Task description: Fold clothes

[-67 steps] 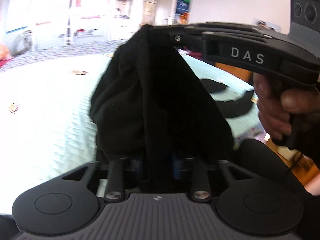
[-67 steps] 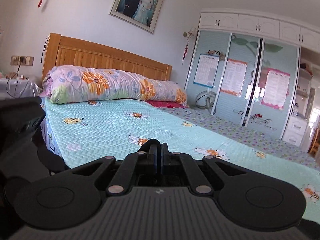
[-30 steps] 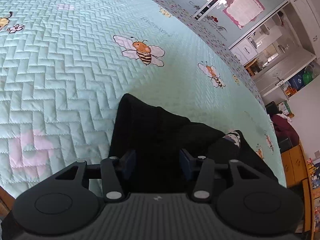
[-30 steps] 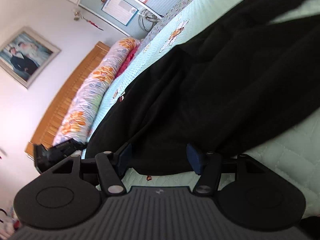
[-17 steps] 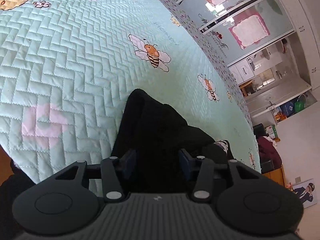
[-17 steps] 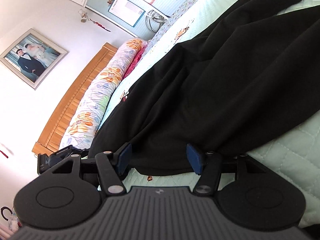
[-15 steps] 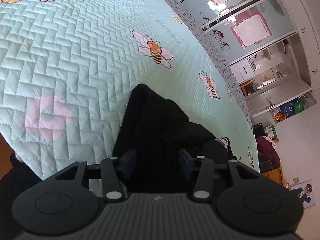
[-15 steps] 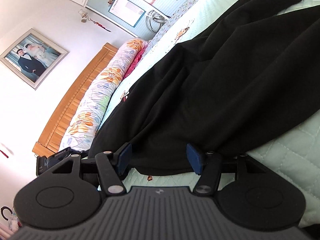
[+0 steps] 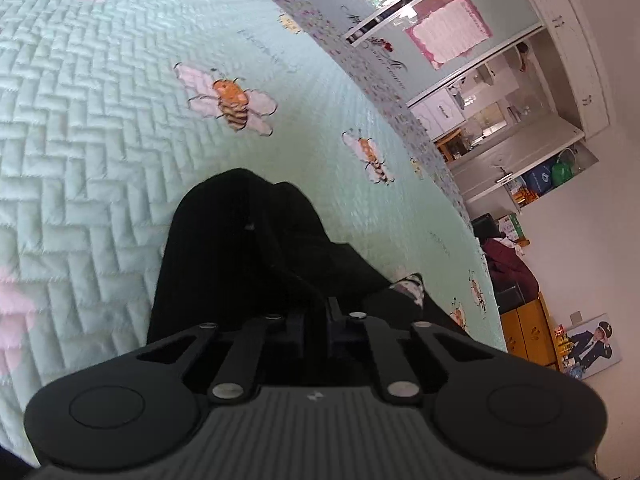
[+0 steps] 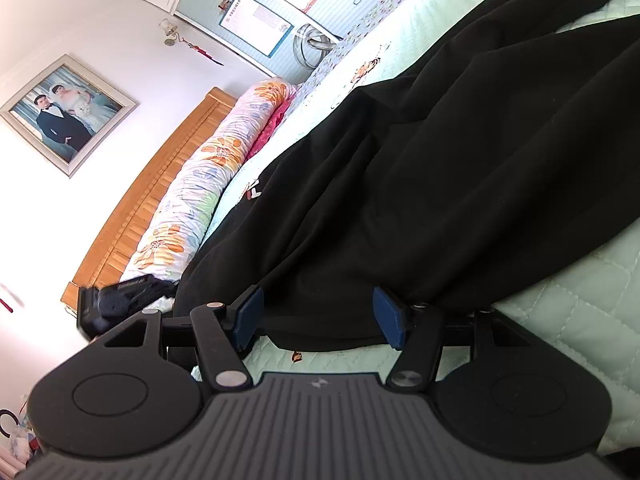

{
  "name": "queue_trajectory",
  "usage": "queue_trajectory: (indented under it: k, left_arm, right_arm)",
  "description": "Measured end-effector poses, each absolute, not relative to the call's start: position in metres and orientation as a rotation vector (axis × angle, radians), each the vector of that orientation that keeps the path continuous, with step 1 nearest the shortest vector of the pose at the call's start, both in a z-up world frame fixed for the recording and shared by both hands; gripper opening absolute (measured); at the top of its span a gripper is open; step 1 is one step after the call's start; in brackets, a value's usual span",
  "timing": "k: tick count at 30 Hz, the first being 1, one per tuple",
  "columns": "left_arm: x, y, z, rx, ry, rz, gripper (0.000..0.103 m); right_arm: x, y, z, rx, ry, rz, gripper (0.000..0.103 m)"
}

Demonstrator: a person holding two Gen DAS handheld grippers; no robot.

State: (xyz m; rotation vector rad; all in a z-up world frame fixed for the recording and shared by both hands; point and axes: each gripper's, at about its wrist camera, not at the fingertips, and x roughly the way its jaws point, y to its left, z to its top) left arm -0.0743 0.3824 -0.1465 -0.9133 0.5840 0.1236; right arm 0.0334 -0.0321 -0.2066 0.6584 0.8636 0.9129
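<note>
Fabric first: your left gripper [image 9: 314,322] pinches the black cloth garment [image 10: 440,184] spread on the mint quilted bedspread [image 9: 100,120], ready to lift a fold, while your right gripper [image 10: 316,316] gapes around its hem, gripping nothing.

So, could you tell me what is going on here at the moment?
A person is folding a black garment on a bed with a mint bee-print quilt. The left gripper is pinched shut on a fold of the cloth. The right gripper is open, its blue pads either side of the garment's edge, not yet gripping.
</note>
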Motion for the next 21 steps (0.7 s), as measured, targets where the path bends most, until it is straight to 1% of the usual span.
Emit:
queue_trajectory:
  k: [4,7,10,15,16,18,19,20,21]
  left_arm:
    - [-0.053,0.402,-0.114,-0.850,0.481,0.119,0.005]
    - [-0.027,0.422,-0.086,-0.809,0.416,0.126,0.004]
    - [0.013,0.439,-0.063,-0.757,0.409,0.146,0.004]
    - [0.087,0.457,-0.035,-0.640,0.402,0.149,0.004]
    - [0.102,0.460,-0.035,-0.608,0.410,0.161,0.004]
    - [0.129,0.472,-0.051,-0.587,0.477,0.218,0.008]
    - [0.141,0.479,-0.068,-0.623,0.532,0.252,0.009]
    - [0.149,0.487,-0.089,-0.658,0.598,0.272,0.012]
    - [0.152,0.488,-0.104,-0.650,0.641,0.274,0.012]
  right_arm:
    - [0.034,-0.032,-0.207,0.660,0.855,0.918,0.062]
    - [0.034,-0.028,-0.203,0.651,0.841,0.930,0.064]
    - [0.034,-0.027,-0.202,0.645,0.829,0.952,0.069]
    - [0.040,-0.024,-0.201,0.670,0.823,1.024,0.069]
    - [0.042,-0.023,-0.200,0.674,0.819,1.044,0.069]
    - [0.045,-0.019,-0.202,0.673,0.827,1.063,0.069]
    - [0.048,-0.017,-0.204,0.676,0.837,1.066,0.069]
    - [0.052,-0.013,-0.206,0.681,0.849,1.066,0.069]
    - [0.055,-0.011,-0.208,0.686,0.859,1.068,0.069]
